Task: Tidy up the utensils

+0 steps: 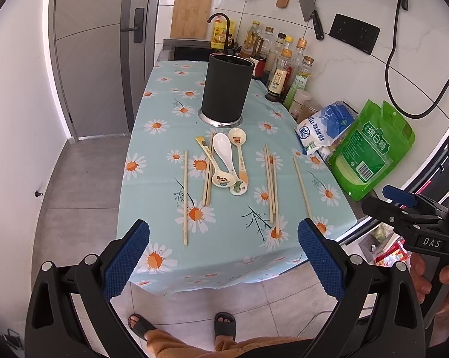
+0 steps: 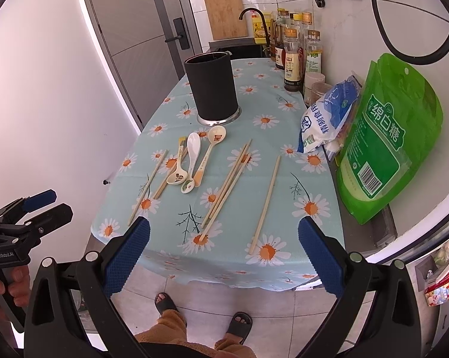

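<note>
A black utensil holder (image 1: 225, 89) (image 2: 213, 88) stands upright at the back of the daisy tablecloth (image 1: 155, 179) (image 2: 284, 179). In front of it lie three ceramic spoons (image 1: 223, 152) (image 2: 193, 152) in a cluster and several wooden chopsticks: one at the left (image 1: 185, 197) (image 2: 148, 186), a bundle right of the spoons (image 1: 270, 185) (image 2: 227, 186), one at the far right (image 1: 302, 185) (image 2: 266, 203). My left gripper (image 1: 223, 240) (image 2: 50, 203) is open and empty over the table's near edge. My right gripper (image 2: 223, 240) (image 1: 382, 198) is open and empty, to its right.
A green sugar bag (image 1: 370, 149) (image 2: 385, 146) and a white-blue salt bag (image 1: 323, 128) (image 2: 329, 119) lean at the right edge. Sauce bottles (image 1: 281, 68) (image 2: 296, 56) stand at the back right. A sink tap (image 1: 221, 29) and cutting board (image 1: 191, 15) are behind. My feet (image 1: 182, 325) are on the floor below.
</note>
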`<state>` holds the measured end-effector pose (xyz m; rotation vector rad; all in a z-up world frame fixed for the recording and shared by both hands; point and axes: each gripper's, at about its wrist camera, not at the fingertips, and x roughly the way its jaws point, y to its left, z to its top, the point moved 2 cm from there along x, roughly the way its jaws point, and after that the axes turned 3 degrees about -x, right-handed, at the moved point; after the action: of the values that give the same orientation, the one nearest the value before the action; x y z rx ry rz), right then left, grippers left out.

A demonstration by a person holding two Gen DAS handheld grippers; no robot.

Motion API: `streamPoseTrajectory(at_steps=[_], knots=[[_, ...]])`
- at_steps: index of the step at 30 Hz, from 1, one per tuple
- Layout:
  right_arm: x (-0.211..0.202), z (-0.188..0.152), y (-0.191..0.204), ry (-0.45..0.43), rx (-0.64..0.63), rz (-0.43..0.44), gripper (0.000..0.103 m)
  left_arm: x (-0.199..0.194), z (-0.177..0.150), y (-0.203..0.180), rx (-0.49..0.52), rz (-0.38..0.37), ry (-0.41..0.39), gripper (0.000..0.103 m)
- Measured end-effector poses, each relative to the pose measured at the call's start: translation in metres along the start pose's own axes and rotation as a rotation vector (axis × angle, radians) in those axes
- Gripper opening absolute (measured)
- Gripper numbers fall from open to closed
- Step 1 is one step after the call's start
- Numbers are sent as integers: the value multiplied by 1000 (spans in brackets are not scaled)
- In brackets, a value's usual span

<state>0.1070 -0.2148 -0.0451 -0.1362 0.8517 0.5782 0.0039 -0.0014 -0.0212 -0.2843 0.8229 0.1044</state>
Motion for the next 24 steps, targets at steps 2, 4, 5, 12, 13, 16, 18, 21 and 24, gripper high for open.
streamPoseTrajectory(at_steps=[2, 4, 5, 12, 13, 16, 18, 21, 24], knots=[[0, 0, -2, 2, 3, -2, 99, 1, 1, 0, 0, -5, 4, 97], [1, 1, -3, 5, 7, -5, 99, 1, 1, 0, 1, -7, 3, 97], [2, 2, -4, 5, 9, -6, 99, 1, 2, -1, 1, -7, 4, 97], [5, 1, -9, 16, 17, -15, 99, 5, 4, -4, 8, -11, 13, 97], [5, 1, -10, 17, 21, -16, 99, 5, 4, -4, 7, -9, 12, 97], [7, 2, -14, 22, 28, -18, 99, 6, 4, -4, 3, -12, 14, 97], [8, 3, -15, 26, 31, -17, 99, 6, 5, -5, 5, -11, 13, 97], [9, 3, -16, 29, 32, -16, 99, 7, 6, -5, 6, -10, 15, 97], [9, 3, -16, 29, 33, -16, 99, 7, 6, -5, 6, -8, 15, 97]])
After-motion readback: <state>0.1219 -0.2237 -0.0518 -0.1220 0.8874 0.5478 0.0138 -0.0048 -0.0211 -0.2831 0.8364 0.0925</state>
